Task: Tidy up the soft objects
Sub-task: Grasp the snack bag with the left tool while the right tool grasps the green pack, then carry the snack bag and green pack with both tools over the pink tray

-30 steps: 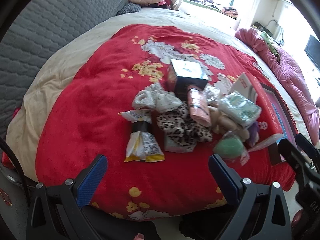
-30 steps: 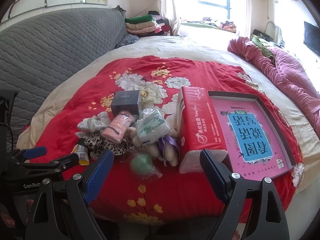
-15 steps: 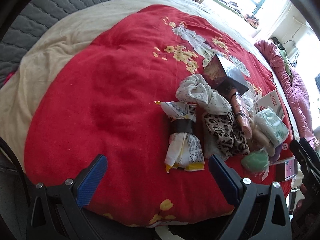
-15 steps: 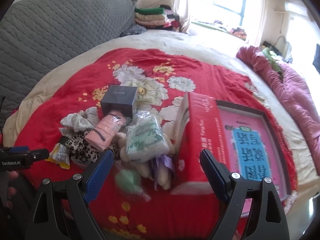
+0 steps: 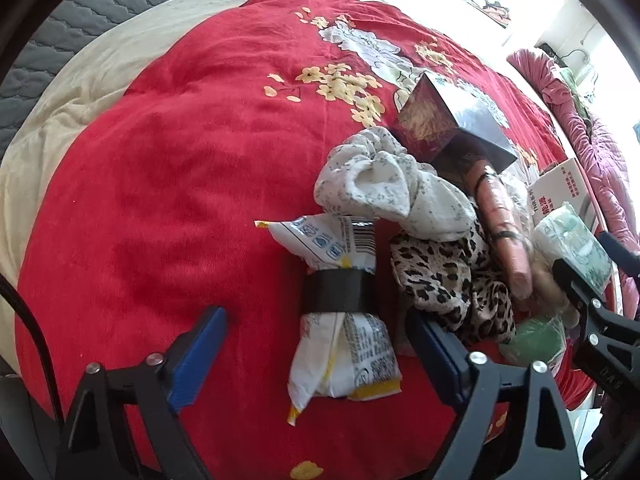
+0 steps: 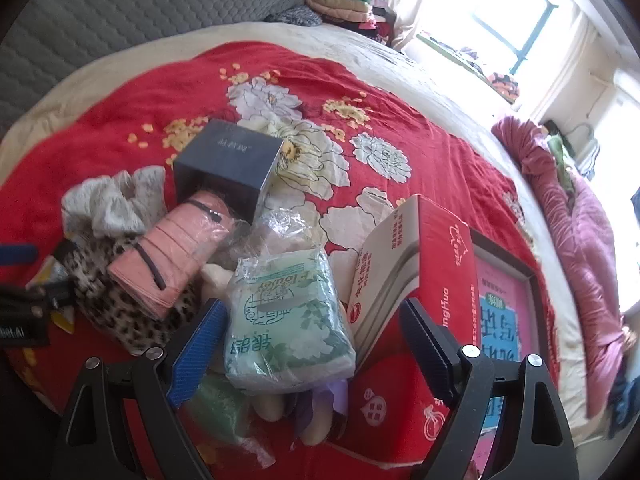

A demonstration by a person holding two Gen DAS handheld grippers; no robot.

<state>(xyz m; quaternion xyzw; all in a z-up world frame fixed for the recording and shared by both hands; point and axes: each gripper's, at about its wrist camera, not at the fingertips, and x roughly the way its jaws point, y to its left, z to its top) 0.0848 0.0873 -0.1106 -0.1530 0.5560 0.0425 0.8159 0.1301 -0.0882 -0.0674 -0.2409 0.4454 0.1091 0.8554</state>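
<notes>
A heap of soft things lies on the red floral blanket [image 5: 168, 168]. My left gripper [image 5: 316, 354] hangs over a white and yellow packet [image 5: 340, 312] bound with a black band; its jaws are closing, the packet lies between them, and the pads stay clear of it. Beside the packet lie a leopard-print cloth [image 5: 448, 280] and a white speckled cloth [image 5: 384, 184]. My right gripper [image 6: 310, 344] is closing too, around a green tissue pack [image 6: 284, 316] that it does not touch. A pink wrapped roll [image 6: 176, 256] lies left of the pack.
A dark box [image 6: 228, 164] stands behind the heap. A red carton [image 6: 424, 272] and a tray holding a pink book [image 6: 504, 320] lie to the right. A pink quilt [image 6: 576, 240] runs along the bed's right side. Folded clothes [image 6: 340, 0] are stacked by the grey headboard [image 6: 120, 4].
Both grippers have dropped closer to the heap and their jaws have narrowed a little. The left one now frames the packet, the right one the green tissue pack.
</notes>
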